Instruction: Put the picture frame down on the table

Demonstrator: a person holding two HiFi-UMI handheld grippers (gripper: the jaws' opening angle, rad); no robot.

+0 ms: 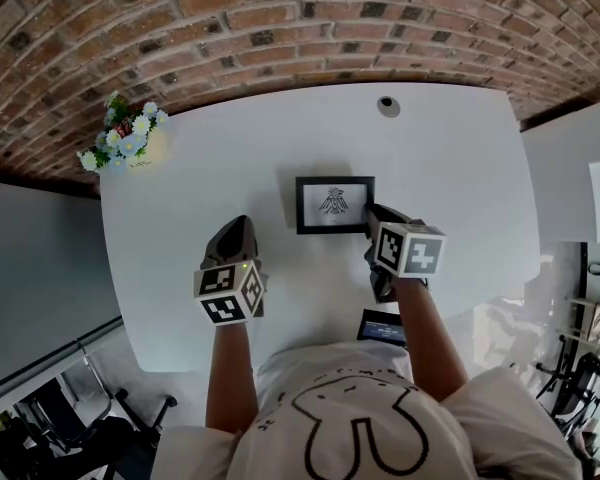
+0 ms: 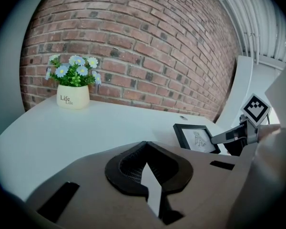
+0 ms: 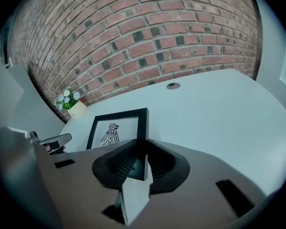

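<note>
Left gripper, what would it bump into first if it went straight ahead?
Probably the brick wall, past bare table. The flower pot sits left of its path, the picture frame right.

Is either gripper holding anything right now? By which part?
Right hand-held gripper clamps the frame by its right edge, near the lower corner; left hand-held gripper holds nothing.

Black picture frame (image 1: 334, 205), white table (image 1: 460, 188), red-brown brick wall (image 1: 280, 28).
</note>
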